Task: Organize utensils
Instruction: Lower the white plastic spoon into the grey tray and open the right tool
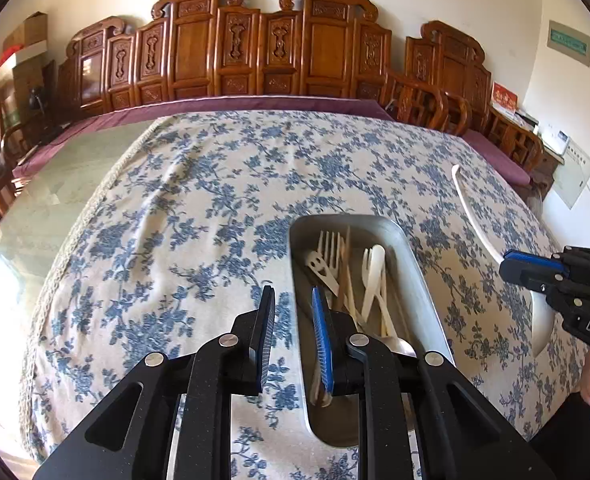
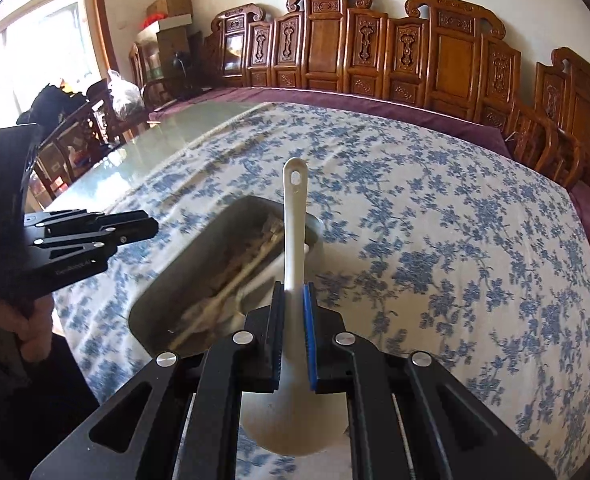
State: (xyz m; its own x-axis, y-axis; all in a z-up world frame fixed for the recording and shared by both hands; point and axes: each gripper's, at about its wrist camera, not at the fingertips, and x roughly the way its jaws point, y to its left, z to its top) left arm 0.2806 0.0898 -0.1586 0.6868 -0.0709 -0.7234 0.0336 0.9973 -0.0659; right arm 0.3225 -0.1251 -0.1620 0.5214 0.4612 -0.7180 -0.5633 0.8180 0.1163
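A metal tray (image 1: 419,276) lies on the flowered tablecloth and holds a metal fork (image 1: 329,244), wooden chopsticks (image 1: 347,268) and white plastic cutlery (image 1: 375,276). My left gripper (image 1: 293,292) hovers over the tray's near left rim, open, with nothing between its fingers. My right gripper (image 2: 293,288) is shut on a long white serving spoon (image 2: 295,216); the handle points away and the bowl hangs below the fingers. In the right wrist view the tray (image 2: 167,280) lies left of the spoon and the left gripper (image 2: 153,226) is beyond it. From the left wrist view the right gripper (image 1: 513,268) and spoon (image 1: 475,216) are right of the tray.
The blue-and-white tablecloth (image 1: 199,184) covers most of a glass-topped table (image 1: 47,200), whose bare glass shows at the left. Carved wooden chairs (image 1: 323,48) line the far side. A person's hand (image 2: 15,320) grips the left tool's handle.
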